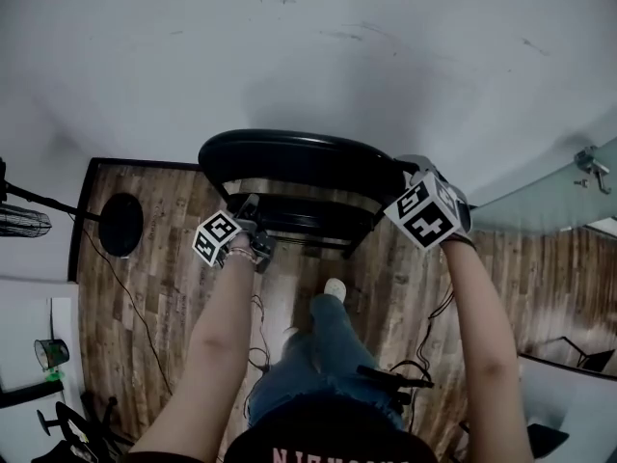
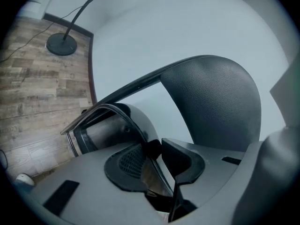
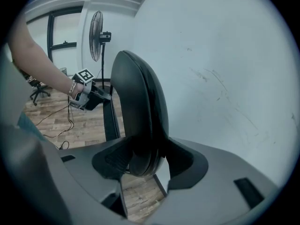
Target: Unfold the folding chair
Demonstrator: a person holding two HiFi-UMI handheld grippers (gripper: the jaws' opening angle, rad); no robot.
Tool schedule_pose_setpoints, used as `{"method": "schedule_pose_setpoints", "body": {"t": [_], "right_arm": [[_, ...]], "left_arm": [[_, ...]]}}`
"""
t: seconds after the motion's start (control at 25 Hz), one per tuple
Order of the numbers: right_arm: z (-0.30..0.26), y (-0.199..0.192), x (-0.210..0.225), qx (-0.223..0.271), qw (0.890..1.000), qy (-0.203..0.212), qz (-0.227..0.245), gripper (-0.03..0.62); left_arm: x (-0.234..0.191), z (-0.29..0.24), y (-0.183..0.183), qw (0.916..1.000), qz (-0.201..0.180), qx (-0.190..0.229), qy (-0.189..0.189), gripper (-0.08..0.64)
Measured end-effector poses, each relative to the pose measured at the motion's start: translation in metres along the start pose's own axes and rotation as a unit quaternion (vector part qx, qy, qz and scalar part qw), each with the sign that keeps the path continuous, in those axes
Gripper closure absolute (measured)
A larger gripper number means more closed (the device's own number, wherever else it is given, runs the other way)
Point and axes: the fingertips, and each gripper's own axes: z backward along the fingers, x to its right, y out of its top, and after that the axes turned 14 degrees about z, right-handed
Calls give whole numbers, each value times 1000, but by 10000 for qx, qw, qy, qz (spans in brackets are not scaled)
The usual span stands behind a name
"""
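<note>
The black folding chair (image 1: 301, 154) stands against the white wall, its padded backrest on top and the seat (image 1: 308, 218) below it. My left gripper (image 1: 253, 218) is shut on the seat's thin left edge (image 2: 140, 139), which runs between the pads in the left gripper view (image 2: 153, 157). The backrest (image 2: 213, 102) arches above it there. My right gripper (image 1: 407, 169) is shut on the backrest's right end (image 3: 139, 111), clamped from both sides (image 3: 145, 159). The left gripper (image 3: 104, 96) also shows in the right gripper view, against the chair's frame.
A fan (image 1: 21, 222) with a round black base (image 1: 121, 224) stands on the wooden floor at left. Cables (image 1: 258, 350) trail near the person's leg and shoe (image 1: 335, 288). A glass panel (image 1: 545, 196) is at right. The wall (image 1: 308, 46) is right behind the chair.
</note>
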Motion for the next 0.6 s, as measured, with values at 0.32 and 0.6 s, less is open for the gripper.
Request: {"method": "schedule_pose_setpoints", "body": {"t": [0.32,0.6], "right_arm": [[27,14,-41,21,10000,-52,44,354],[53,91,-44,760,9952,460,413,357]], "left_arm": [[-19,40,-10,9993,208,-306,-115,459],[-22,50,-15,9991,210,-320,-185,460]]}}
